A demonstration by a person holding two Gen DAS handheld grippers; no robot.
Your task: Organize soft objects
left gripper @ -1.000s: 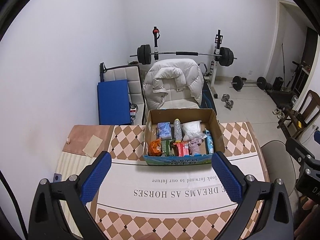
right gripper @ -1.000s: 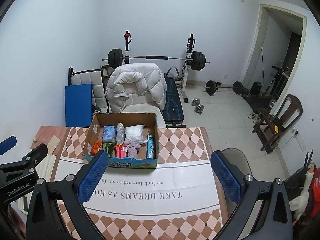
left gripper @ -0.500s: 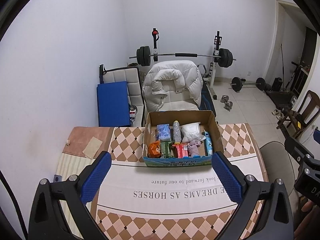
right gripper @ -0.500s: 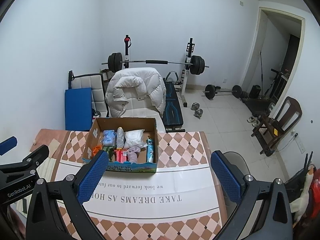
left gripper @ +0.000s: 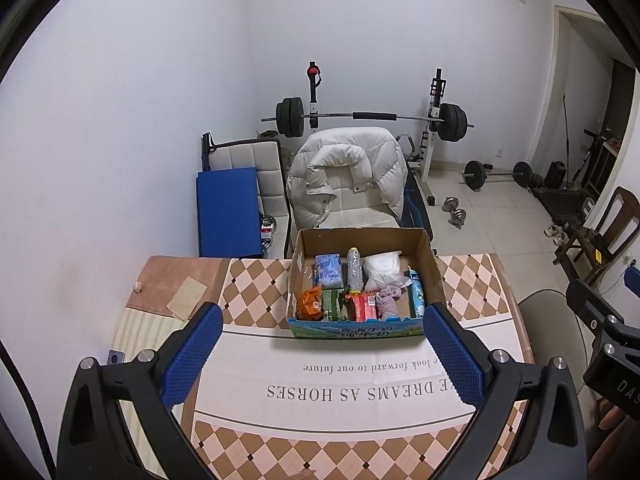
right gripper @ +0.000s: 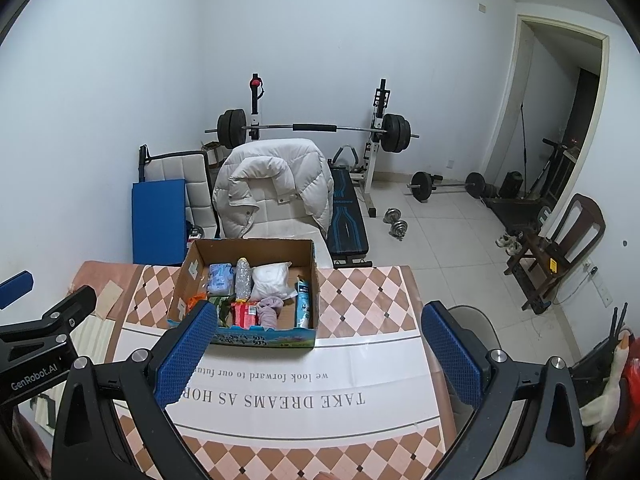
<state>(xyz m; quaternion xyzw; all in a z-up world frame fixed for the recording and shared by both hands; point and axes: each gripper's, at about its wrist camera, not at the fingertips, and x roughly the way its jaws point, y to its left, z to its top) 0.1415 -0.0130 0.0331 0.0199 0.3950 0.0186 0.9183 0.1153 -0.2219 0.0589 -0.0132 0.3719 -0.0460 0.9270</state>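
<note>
Above the table [left gripper: 256,300] – both grippers spread, box [left gripper: 362,330] untouched.

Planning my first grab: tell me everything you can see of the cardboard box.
The cardboard box is brown, open-topped, with a blue printed front panel. It sits flat on the checkered tablecloth, toward the far edge, packed with packets, a clear bottle, a white bag, pink cloth and a blue tube. Neither tool touches it.

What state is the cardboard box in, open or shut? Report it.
Open. The cardboard box has no lid over it, and its contents, such as the white bag, show from above.
</note>
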